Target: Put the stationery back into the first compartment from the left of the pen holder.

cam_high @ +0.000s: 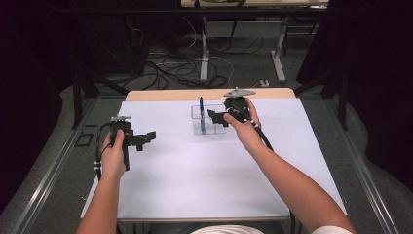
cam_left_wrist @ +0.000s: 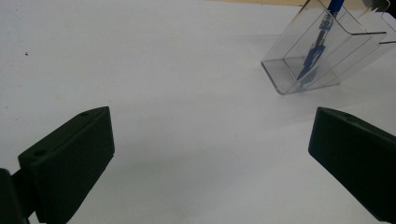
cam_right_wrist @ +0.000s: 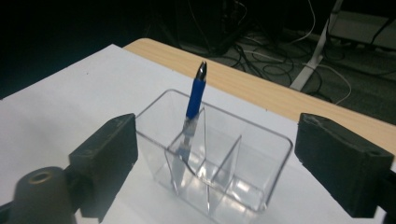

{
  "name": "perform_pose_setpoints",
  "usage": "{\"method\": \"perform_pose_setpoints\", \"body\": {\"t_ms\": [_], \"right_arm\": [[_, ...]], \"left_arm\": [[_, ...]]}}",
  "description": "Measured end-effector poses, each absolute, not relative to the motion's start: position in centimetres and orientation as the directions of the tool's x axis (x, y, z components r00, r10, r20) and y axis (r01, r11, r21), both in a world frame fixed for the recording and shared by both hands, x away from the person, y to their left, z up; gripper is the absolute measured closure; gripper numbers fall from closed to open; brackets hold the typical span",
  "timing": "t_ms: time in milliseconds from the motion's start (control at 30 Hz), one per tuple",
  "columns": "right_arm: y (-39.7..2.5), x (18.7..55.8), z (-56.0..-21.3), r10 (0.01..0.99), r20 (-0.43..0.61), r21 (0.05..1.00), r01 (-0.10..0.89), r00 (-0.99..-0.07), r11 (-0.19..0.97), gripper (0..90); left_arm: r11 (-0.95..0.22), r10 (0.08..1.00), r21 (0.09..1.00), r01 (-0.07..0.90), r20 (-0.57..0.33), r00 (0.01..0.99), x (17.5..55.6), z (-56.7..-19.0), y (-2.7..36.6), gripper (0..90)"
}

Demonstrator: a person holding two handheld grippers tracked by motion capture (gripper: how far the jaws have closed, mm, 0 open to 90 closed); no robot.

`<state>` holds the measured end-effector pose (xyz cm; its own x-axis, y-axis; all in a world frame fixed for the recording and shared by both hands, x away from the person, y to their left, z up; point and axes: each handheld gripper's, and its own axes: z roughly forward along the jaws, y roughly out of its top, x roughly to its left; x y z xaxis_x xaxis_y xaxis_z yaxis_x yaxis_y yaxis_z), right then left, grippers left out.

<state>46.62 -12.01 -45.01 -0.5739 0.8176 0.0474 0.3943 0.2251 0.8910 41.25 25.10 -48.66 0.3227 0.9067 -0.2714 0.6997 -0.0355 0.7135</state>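
Near the table's [cam_high: 160, 195] far edge, the blue pen [cam_right_wrist: 195, 95] stood nearly upright in the clear organizer's [cam_right_wrist: 261, 154] end compartment, just ahead of the right gripper [cam_right_wrist: 215, 158], jaws apart, while the left gripper [cam_left_wrist: 210, 154], also open, sat farther off.

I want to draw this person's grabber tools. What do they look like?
Both tools are black. The left gripper has chunky, blocky fingers with small round holes on top. The right gripper wears a grey three-cornered plate, and a black cable trails from it. The forearms are bare, with a white sleeve at the right arm's top.
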Motion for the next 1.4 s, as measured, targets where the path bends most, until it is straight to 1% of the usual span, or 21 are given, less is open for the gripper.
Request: {"method": "perform_pose_setpoints", "body": {"t_ms": [100, 200, 367, 400, 433, 533, 600, 700, 800, 967, 1100, 1300, 1400], "right_arm": [[-13.1, 46.0, -44.9, 0.816, 0.044, 0.882, 0.405, -0.576, 0.239, 6.8], [-14.2, 45.3, -44.7, 0.821, 0.035, 0.872, 0.418, -0.57, 0.253, 6.8], [-16.4, 44.3, -44.9, 0.805, -0.019, 0.827, 0.443, -0.593, 0.346, 6.5], [-16.8, 44.0, -45.1, 0.809, -0.024, 0.827, 0.443, -0.587, 0.346, 5.9], [-17.3, 43.8, -45.4, 0.81, -0.024, 0.832, 0.437, -0.586, 0.341, 5.8], [-18.7, 43.1, -46.2, 0.832, 0.033, 0.837, 0.47, -0.553, 0.28, 4.9], [-19.7, 42.7, -46.6, 0.841, 0.056, 0.835, 0.486, -0.539, 0.256, 2.7], [-20.9, 42.4, -47.3, 0.853, 0.057, 0.827, 0.503, -0.52, 0.251, 0.0], [-22.0, 42.1, -48.0, 0.86, 0.063, 0.815, 0.523, -0.506, 0.248, 0.0], [-23.9, 41.9, -49.1, 0.889, 0.065, 0.805, 0.551, -0.452, 0.221, 0.0], [-25.1, 41.8, -49.7, 0.912, 0.017, 0.789, 0.566, -0.409, 0.239, 0.0], [-26.8, 41.8, -50.5, 0.932, 0.05, 0.776, 0.601, -0.359, 0.19, 0.0], [-27.3, 41.7, -51.0, 0.945, 0.043, 0.761, 0.623, -0.324, 0.179, 0.0]], "left_arm": [[-0.029, 0.909, 0.717, 0.696, -0.271, 0.317, 41.3, -48.8, 25.2, 0.1], [-0.024, 0.909, 0.726, 0.687, -0.27, 0.317, 41.3, -48.8, 25.2, 0.1], [-0.027, 0.909, 0.73, 0.683, -0.267, 0.321, 41.3, -48.8, 25.3, 0.1], [-0.028, 0.909, 0.73, 0.683, -0.266, 0.321, 41.3, -48.9, 25.3, 0.1], [-0.028, 0.909, 0.73, 0.682, -0.265, 0.321, 41.3, -48.9, 25.3, 0.1], [-0.031, 0.912, 0.732, 0.68, -0.258, 0.319, 41.2, -48.9, 25.3, 0.1], [-0.029, 0.913, 0.736, 0.676, -0.256, 0.317, 41.2, -48.9, 25.3, 0.1], [-0.026, 0.913, 0.743, 0.669, -0.255, 0.318, 41.2, -48.9, 25.2, 0.1], [-0.034, 0.91, 0.736, 0.676, -0.256, 0.325, 41.2, -48.8, 25.3, 0.1], [-0.021, 0.915, 0.743, 0.669, -0.256, 0.313, 41.2, -49.0, 25.4, 0.2], [-0.029, 0.917, 0.742, 0.669, -0.248, 0.314, 41.2, -49.1, 25.4, 0.1], [-0.03, 0.918, 0.747, 0.664, -0.242, 0.314, 41.2, -49.1, 25.4, 0.1], [-0.035, 0.919, 0.75, 0.661, -0.236, 0.317, 41.3, -49.0, 25.4, 0.1]]}}
